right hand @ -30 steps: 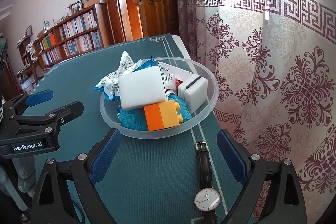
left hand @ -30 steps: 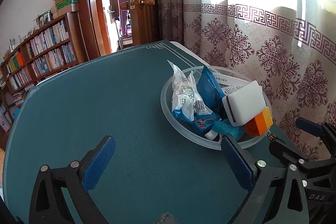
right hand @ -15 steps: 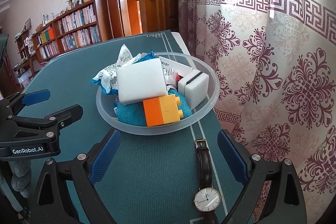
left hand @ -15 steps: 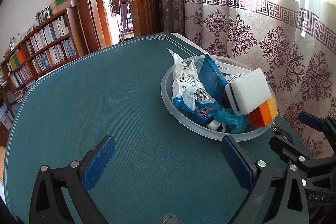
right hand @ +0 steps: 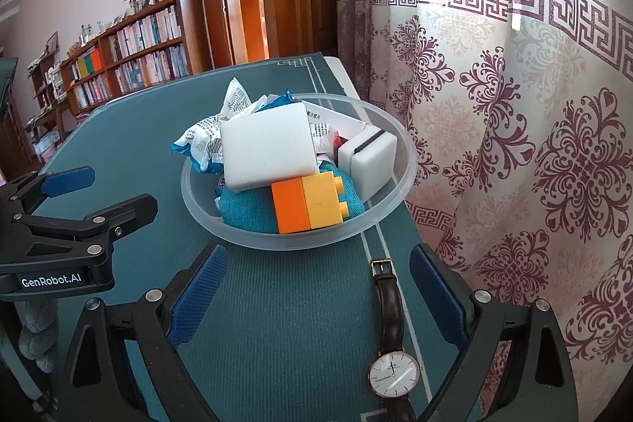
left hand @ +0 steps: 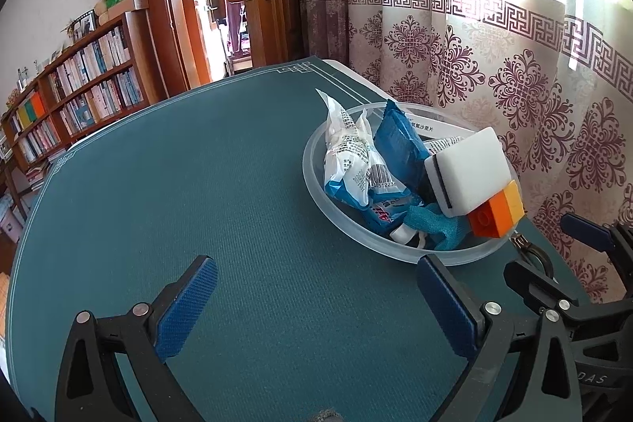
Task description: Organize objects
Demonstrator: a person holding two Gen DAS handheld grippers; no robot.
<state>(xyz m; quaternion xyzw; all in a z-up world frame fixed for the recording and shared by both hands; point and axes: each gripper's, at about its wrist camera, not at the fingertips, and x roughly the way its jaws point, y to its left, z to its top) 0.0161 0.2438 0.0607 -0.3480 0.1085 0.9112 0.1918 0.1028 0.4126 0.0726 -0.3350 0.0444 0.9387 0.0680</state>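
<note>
**While the bowl brims, the watch waits at the table's edge**

Although nearly everything already sits in the clear bowl (right hand: 395,202), one thing is left out: the wristwatch (right hand: 391,335) lies flat on the green table (left hand: 198,184), just near of the bowl and close to the right edge by the curtain (right hand: 534,145). The right gripper (right hand: 318,301) hangs over it with its jaws spread wide and nothing between them; the watch lies towards the right-hand finger, not centred. The left gripper (left hand: 316,307) is likewise wide and empty, over bare cloth to the left of the bowl.

From where I stand, the watch looks like the next pick, and that is where trouble could start. A thin strap lying flat gives the pads little to bite, so a closing finger may only shove it along, and a shove to the right could send it off the table. Pinching the glass face instead might let it slip out.

The bowl is the other worry. It is heaped: a white sponge (right hand: 267,149) leans on the packets (left hand: 352,161), and an orange and yellow block (right hand: 310,202) rests at the near rim on a teal cloth (right hand: 245,208). Dropping the watch on top could nudge the block over the rim. The two grippers are also close together, and a careless swing might make them knock.
</note>
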